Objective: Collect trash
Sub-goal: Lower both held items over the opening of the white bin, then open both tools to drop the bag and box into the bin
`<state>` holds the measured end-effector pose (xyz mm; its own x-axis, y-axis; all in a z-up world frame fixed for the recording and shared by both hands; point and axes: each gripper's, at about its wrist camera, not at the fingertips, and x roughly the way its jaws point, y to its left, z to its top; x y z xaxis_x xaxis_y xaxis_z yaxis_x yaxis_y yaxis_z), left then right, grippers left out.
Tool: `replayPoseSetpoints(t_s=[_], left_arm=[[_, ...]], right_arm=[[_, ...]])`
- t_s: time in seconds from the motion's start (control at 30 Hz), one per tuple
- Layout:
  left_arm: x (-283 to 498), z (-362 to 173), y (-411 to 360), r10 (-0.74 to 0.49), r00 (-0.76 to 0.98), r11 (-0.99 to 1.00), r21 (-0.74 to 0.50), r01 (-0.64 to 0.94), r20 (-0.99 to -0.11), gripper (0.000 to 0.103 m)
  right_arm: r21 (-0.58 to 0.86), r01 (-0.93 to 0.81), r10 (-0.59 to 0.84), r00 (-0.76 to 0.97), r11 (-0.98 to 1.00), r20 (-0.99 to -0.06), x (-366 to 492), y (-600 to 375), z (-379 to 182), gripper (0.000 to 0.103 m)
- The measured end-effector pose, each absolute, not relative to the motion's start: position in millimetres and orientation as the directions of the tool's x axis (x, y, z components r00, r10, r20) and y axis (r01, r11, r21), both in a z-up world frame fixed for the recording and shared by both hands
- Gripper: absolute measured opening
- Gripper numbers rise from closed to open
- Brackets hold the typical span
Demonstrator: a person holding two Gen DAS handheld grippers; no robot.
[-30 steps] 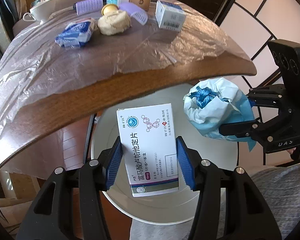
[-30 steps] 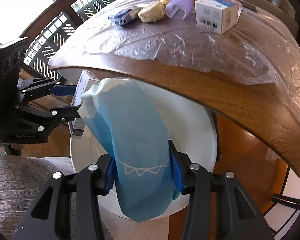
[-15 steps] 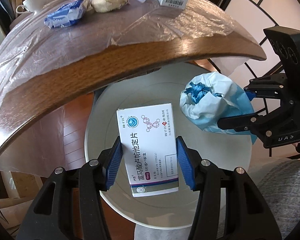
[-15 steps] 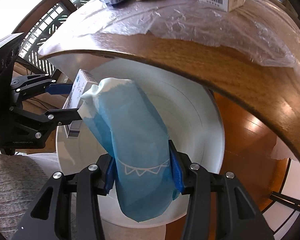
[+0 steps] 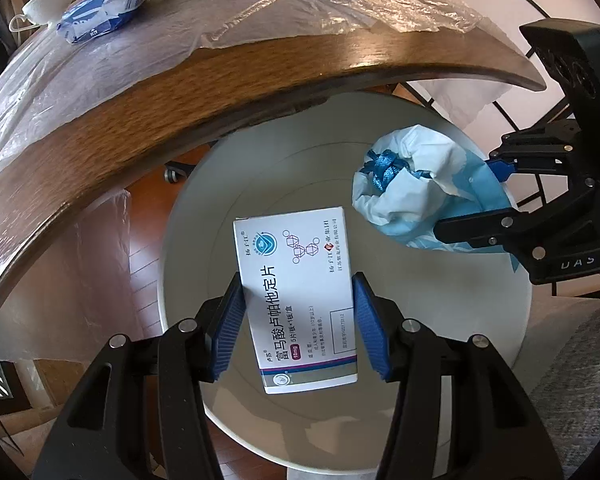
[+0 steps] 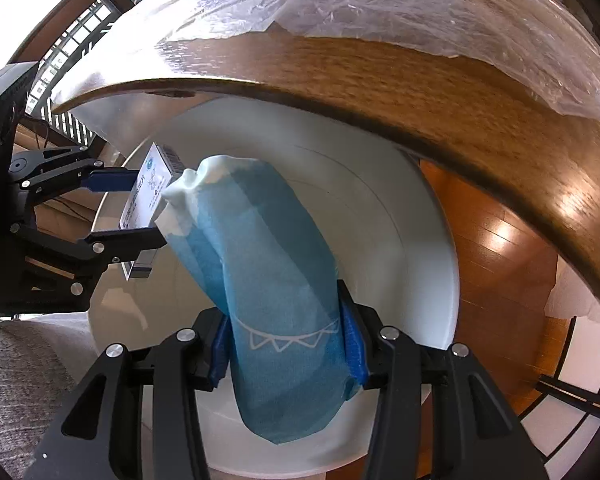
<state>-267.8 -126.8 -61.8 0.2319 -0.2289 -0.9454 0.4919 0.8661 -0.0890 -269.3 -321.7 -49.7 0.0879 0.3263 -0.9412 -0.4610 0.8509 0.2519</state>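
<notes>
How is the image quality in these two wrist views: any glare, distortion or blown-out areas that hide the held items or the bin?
Left wrist view: strong fisheye bends the table edge; the medicine box print is sharp, and the plastic sheet shows mild sheen. Right wrist view: windows at top left are blown out, glare spots sit on the floor, and the blue bag and white bin stay clear.

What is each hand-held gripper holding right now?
Left hand-held gripper: closed on the medicine box.
Right hand-held gripper: closed on the blue bag.

A white cardboard medicine box (image 5: 296,300) carries blue print and a purple stripe. The soft blue-and-white pouch (image 6: 268,300) shows a white zigzag line. The round white plastic bin (image 5: 380,136) sits under the brown wooden desk (image 5: 180,92).
</notes>
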Motion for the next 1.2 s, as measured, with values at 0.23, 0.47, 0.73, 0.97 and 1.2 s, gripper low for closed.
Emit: replayPoseSetpoints(t_s=[0.23, 0.47, 0.73, 0.97, 1.2], left_arm=[[-267, -64, -135, -0.221, 0.232, 0.861, -0.078, 0.502, -0.947, 0.054], [-265, -67, -142, -0.215, 0.232, 0.858, -0.07, 0.51, -0.949, 0.054], [-264, -73, -141, -0.215, 0.228, 0.853, -0.069, 0.517, -0.95, 0.054], [-264, -73, -140, -0.214, 0.227, 0.852, -0.068, 0.518, -0.95, 0.054], [-260, -77, -145, -0.21, 0.224, 0.851, -0.065, 0.521, -0.952, 0.054]], right_arm=[[0.235, -0.463, 0.309, 0.089, 0.855, -0.947, -270, -312, -53, 0.045], [0.23, -0.453, 0.299, 0.085, 0.861, -0.951, -269, -312, -54, 0.045], [0.225, -0.449, 0.291, 0.083, 0.865, -0.953, -271, -306, -56, 0.045], [0.224, -0.449, 0.288, 0.077, 0.865, -0.955, -271, -304, -58, 0.045], [0.223, -0.449, 0.283, 0.071, 0.865, -0.956, -271, -304, -61, 0.045]])
